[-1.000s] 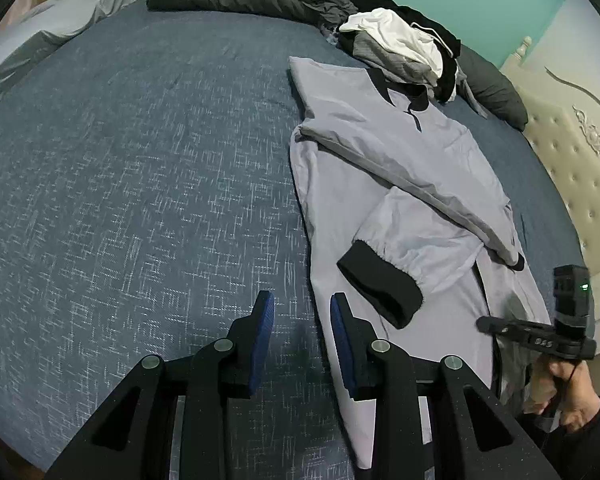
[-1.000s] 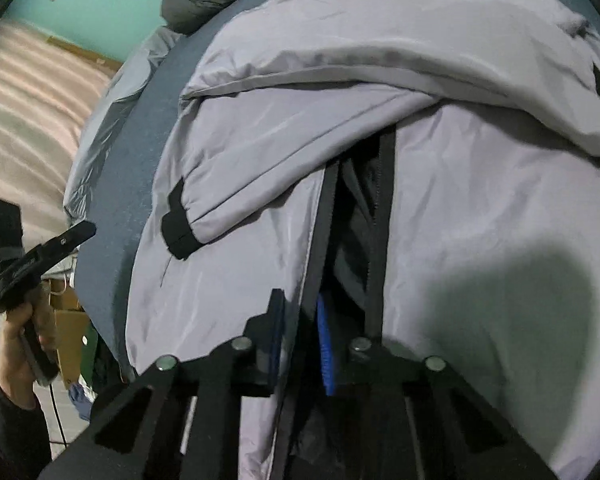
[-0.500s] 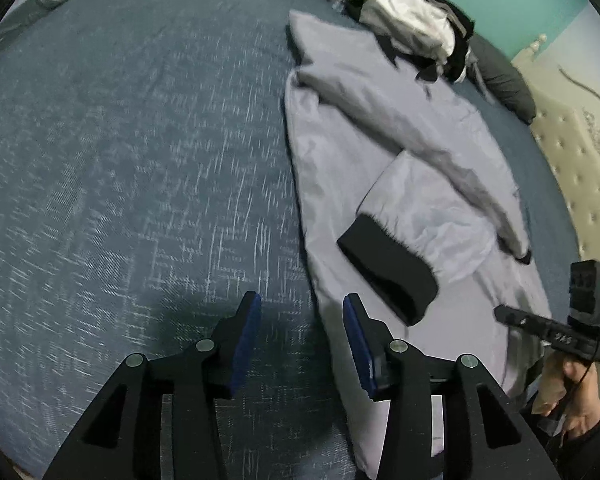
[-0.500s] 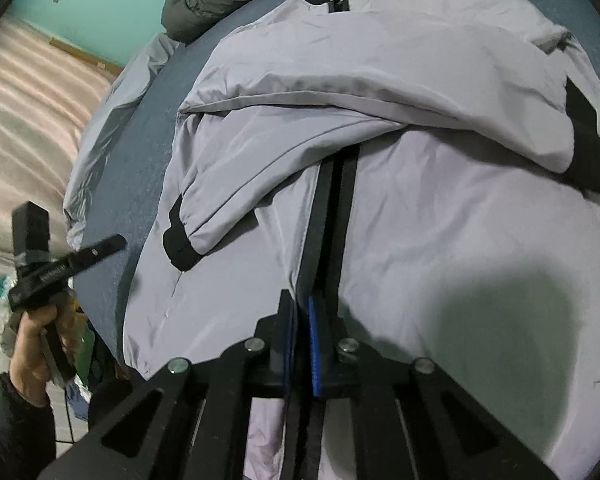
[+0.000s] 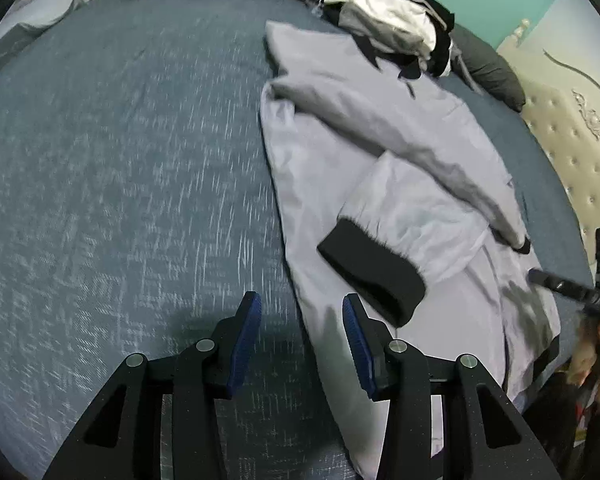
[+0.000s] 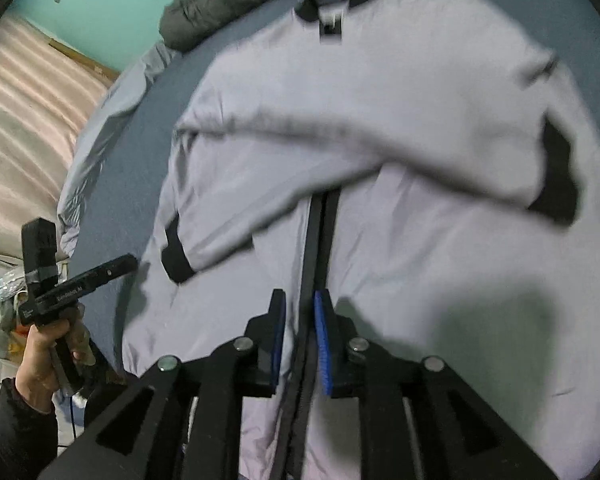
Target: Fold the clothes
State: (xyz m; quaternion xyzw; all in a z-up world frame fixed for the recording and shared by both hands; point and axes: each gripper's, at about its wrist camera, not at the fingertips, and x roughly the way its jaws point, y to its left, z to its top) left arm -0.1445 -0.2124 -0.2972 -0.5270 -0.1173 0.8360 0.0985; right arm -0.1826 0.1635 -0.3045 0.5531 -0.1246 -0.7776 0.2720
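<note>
Lying lengthwise, jacket [image 6: 440, 264] collar points away from right tool [image 6: 299, 340]

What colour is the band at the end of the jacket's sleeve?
Black. The cuff on the pale grey jacket shows best in the left wrist view.

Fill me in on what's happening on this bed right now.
A person is folding a light grey jacket spread on the blue bed, using handheld tongs in each hand. Both sleeves lie folded across the chest. The left tongs hover open over the jacket's side edge, gripping nothing. The right tongs straddle the dark zipper near the hem, slightly parted. A pile of other clothes waits beyond the collar.
</note>
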